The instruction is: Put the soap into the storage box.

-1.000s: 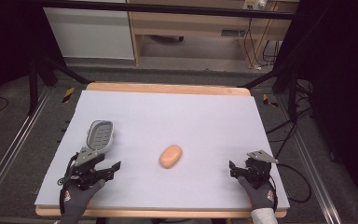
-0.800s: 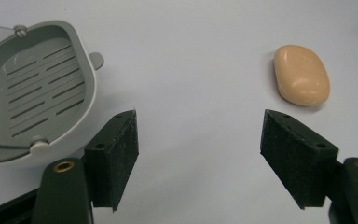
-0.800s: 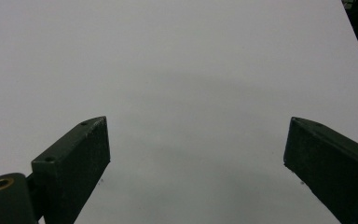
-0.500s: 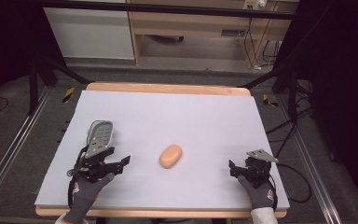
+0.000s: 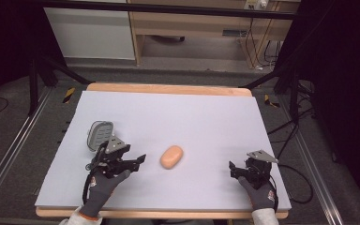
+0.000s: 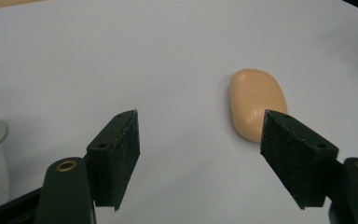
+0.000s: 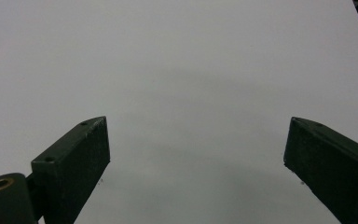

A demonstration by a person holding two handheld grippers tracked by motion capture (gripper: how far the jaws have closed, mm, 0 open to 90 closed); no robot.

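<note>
A pale lilac-white sheet covers the tabletop, and a wooden rim shows along its far edge (and again as a thin strip at the near edge). Beyond the far edge stand a white cabinet, past the far left corner, and an open wooden shelf unit beside it. Cables hang near the far right corner. A metal rail runs along the floor off the left edge.
</note>
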